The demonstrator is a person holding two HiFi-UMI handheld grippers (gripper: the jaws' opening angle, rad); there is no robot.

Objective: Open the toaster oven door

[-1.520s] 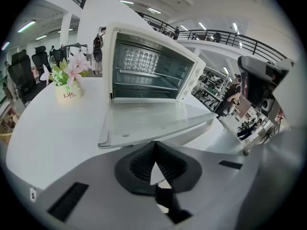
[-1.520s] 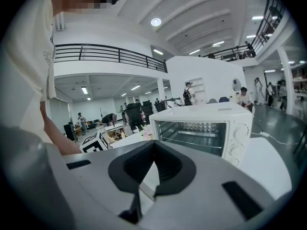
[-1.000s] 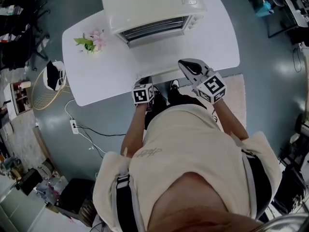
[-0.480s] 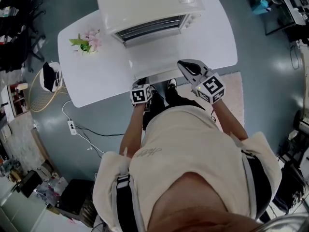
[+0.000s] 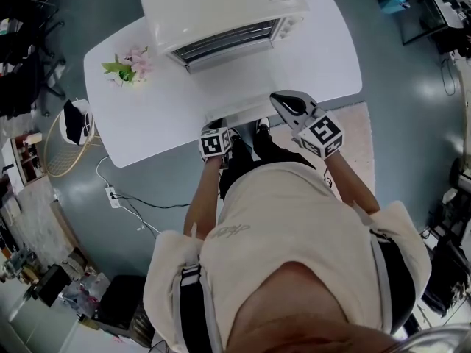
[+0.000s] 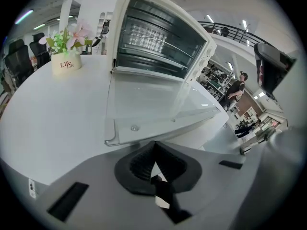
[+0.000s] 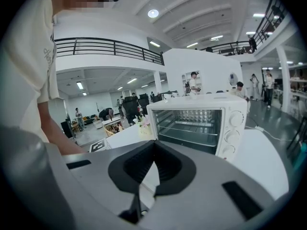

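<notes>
Toaster oven (image 5: 221, 9): white, at the top centre of the head view, on the far part of the table (image 5: 316, 57). It fills the upper middle of the left gripper view (image 6: 158, 37).
Door (image 6: 153, 104): already down. The glass panel lies flat, hinged at the oven's lower edge, and its front rim reaches toward the lower centre of the left gripper view.
Cavity: open to view, with a wire rack (image 6: 158, 40) across it.
Knobs (image 7: 231, 134): three, stacked down the oven's right-hand panel in the right gripper view.
Left gripper (image 6: 153, 145): jaws pressed together with nothing between them. It sits low at the near table edge, just short of the door's front rim. In the head view it is at the centre (image 5: 218, 127).
Right gripper (image 7: 153, 143): jaws together and empty. It is held to the right of centre in the head view (image 5: 283, 100), over the table's near edge, pointed at the oven and well apart from it.
Flower pot (image 5: 132, 66): upper left of the table, left of the oven, pink blooms.
Floor: a wire basket (image 5: 62, 134) at the left edge, a pale rug (image 5: 357, 134) to the right of the person.
</notes>
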